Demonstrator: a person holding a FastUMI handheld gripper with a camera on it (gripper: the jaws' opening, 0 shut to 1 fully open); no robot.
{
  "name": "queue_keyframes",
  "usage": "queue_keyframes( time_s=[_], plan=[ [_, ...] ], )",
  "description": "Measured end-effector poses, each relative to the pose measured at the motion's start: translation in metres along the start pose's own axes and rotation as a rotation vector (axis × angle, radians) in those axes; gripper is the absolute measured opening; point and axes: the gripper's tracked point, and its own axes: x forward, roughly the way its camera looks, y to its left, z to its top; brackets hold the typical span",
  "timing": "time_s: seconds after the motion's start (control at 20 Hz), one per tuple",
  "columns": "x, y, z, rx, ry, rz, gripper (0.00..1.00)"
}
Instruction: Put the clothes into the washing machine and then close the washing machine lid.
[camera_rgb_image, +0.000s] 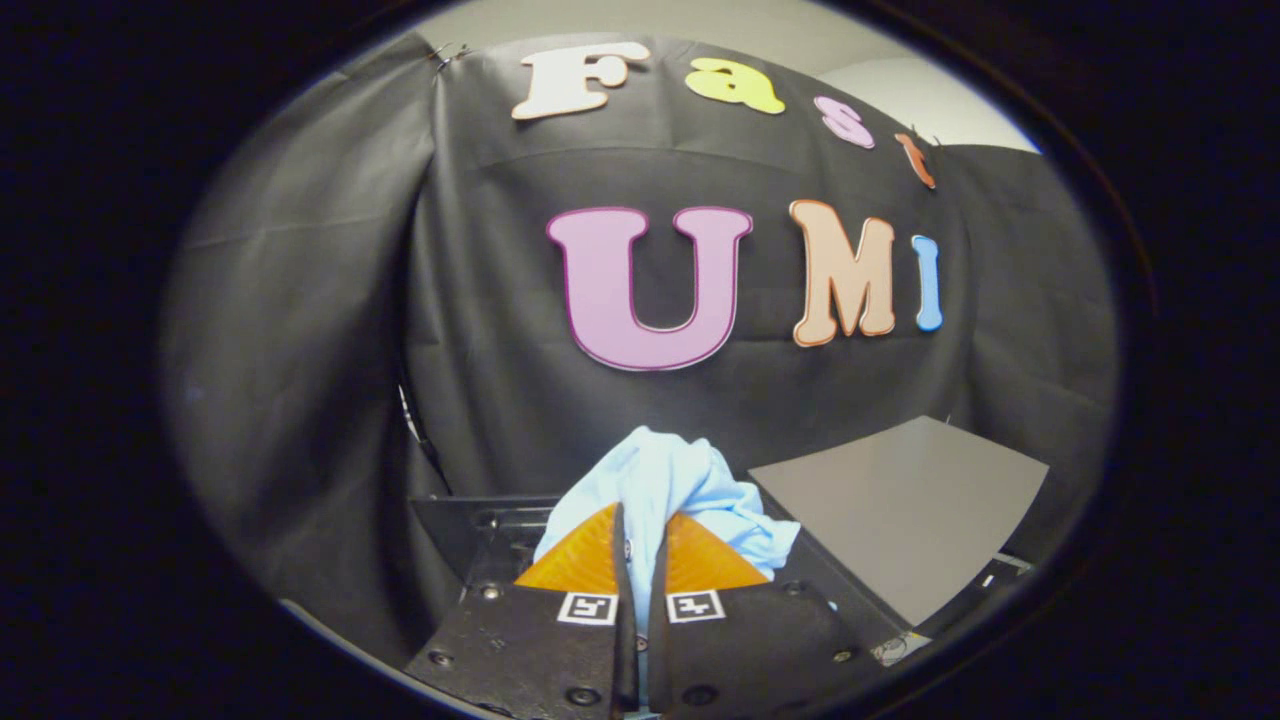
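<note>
A bunched light blue garment (672, 480) is pinched between my two fingers and bulges out above and to the right of them. My gripper (640, 535) is shut on it, the fingers nearly touching with a thin strip of cloth between them. The cloth is held up in the air in front of the black booth wall. To the right of the fingers a flat grey panel (905, 510) slopes upward; it looks like the washing machine's raised lid. The machine's opening is hidden below the fingers.
A dark metal frame with bolts (480, 530) lies just behind and to the left of the fingers. Black cloth walls close the space on the left and behind. A pale wall shows above the cloth.
</note>
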Motion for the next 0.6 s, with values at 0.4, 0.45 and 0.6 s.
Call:
queue_keyframes(
  time_s=[0.4, 0.45, 0.6],
  plan=[
    [0.022, 0.017, -0.098, 0.023, 0.025, 0.027, 0.04],
    [0.026, 0.016, -0.110, 0.025, 0.028, 0.022, 0.04],
    [0.042, 0.024, -0.152, 0.023, 0.059, 0.035, 0.04]
  ],
)
